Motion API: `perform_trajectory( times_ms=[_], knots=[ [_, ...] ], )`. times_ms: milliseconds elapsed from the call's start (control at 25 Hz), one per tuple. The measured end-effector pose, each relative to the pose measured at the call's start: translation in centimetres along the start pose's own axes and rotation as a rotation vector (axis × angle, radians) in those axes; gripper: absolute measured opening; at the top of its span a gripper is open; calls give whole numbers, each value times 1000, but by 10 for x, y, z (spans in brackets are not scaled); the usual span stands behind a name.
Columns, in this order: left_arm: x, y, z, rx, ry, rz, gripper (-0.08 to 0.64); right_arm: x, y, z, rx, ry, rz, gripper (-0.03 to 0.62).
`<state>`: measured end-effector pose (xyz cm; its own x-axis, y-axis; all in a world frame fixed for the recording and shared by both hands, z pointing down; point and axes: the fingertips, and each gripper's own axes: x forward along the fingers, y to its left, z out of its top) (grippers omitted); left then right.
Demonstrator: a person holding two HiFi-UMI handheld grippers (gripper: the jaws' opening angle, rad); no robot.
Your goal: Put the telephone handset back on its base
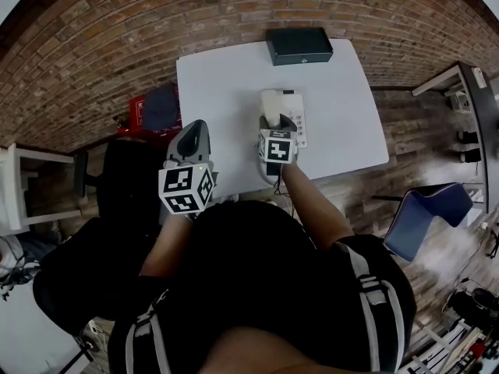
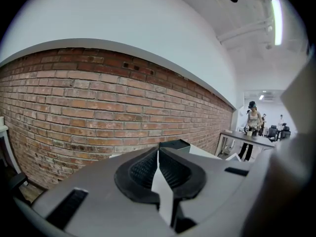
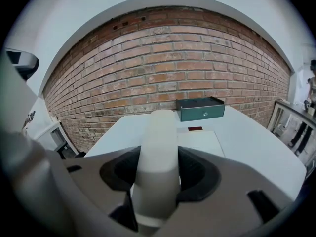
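Right gripper: the right gripper (image 3: pixel 158 171) is spread wide, with its jaws pressing on both sides of the cream handset (image 3: pixel 159 142)
Left gripper: the left gripper (image 2: pixel 158 164) has its jaws drawn together at the tips with nothing between them
Handset place: in the head view the handset (image 1: pixel 274 104) sits at 12 o'clock of the right gripper (image 1: pixel 276 123), over the left half of the base (image 1: pixel 299 135); whether it touches the base cannot be told
Only in the right gripper view: the base (image 3: pixel 202 141) shows as a flat pale slab at 1 o'clock of the handset, with a small red mark at its far edge
Only in the left gripper view: a person (image 2: pixel 253 125) stands at a bench (image 2: pixel 247 138) far off at 3 o'clock, under a ceiling light (image 2: pixel 276 14)
Only in the head view: the left gripper (image 1: pixel 193 135) hangs at the table's 7 o'clock corner, apart from the base
Surface: a plain white table (image 1: pixel 226 76) with a dark box (image 1: pixel 299 45) at its 12 o'clock edge
Room: a brick wall (image 2: pixel 89 112) behind the table and a wood floor (image 1: pixel 405 131)
Open room: bare tabletop lies at 9 o'clock and 3 o'clock of the base, which sits close to the 6 o'clock edge
Around the edges: a blue chair (image 1: pixel 425 213) at 4 o'clock of the table
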<state>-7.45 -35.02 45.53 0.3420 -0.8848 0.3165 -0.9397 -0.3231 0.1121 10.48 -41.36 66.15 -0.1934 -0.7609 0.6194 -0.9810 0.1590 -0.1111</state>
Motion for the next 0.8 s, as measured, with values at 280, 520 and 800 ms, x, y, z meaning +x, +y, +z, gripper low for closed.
perform_trajectory(
  times_ms=[280, 520, 800],
  knots=[
    [-6, 10, -1, 5, 4, 26, 9, 17, -1, -11, 7, 29, -14, 201],
    [-9, 13, 0, 7, 2, 33, 9, 22, -8, -23, 4, 71, -46, 201],
    [-10, 16, -3, 4, 8, 35, 9, 27, -5, -23, -5, 76, -51, 201]
  ],
)
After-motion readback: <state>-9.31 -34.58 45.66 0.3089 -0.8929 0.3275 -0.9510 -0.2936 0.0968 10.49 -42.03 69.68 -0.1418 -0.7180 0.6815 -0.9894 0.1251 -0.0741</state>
